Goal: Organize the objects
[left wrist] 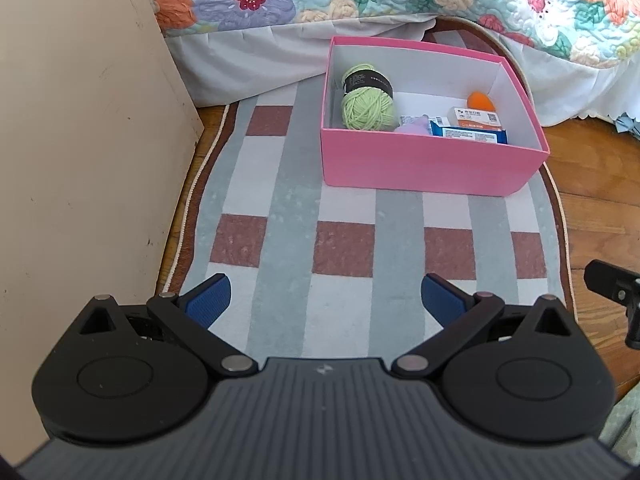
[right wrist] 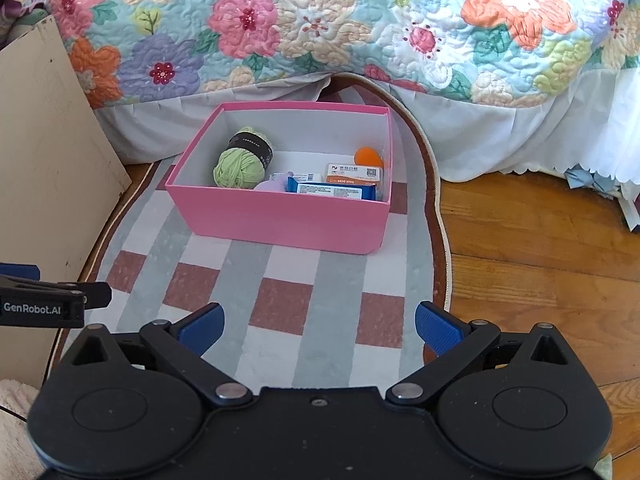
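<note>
Checked rug by bed: pink box, light card, grip a wall; yarn soft; both my hand-held grippers spread wide, empty.

1. Pink box, open-topped, white inside, sits on a checked rug.
2. Green yarn with a black band lies at the box's left.
3. Orange ball rests in the back right corner.
4. White-orange packet and blue packet lie front right, beside a lilac item.
</note>
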The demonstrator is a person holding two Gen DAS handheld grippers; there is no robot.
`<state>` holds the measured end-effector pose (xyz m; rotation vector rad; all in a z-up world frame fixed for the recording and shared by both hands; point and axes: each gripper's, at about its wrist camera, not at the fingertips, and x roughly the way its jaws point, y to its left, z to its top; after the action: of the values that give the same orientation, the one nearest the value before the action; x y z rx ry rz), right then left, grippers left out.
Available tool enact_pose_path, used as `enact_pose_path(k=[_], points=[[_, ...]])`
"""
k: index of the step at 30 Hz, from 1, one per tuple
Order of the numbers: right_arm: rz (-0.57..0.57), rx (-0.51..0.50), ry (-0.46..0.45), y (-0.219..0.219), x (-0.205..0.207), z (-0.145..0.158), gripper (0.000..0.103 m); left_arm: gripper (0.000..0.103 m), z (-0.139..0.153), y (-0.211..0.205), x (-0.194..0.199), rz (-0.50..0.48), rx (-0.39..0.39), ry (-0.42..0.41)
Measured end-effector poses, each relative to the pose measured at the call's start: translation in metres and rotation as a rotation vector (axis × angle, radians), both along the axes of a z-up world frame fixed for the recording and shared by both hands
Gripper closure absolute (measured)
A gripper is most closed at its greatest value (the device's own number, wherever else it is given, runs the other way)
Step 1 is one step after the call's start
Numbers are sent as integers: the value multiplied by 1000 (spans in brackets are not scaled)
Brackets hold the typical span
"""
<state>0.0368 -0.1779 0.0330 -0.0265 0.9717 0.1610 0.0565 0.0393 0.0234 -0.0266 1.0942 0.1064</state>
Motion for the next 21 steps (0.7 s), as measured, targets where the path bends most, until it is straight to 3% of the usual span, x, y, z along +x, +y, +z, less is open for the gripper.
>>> enact_pose_path(k=[21], points=[[42, -8, 14, 1, -2, 0, 0, 0, 2, -3, -1, -33, -13, -9]])
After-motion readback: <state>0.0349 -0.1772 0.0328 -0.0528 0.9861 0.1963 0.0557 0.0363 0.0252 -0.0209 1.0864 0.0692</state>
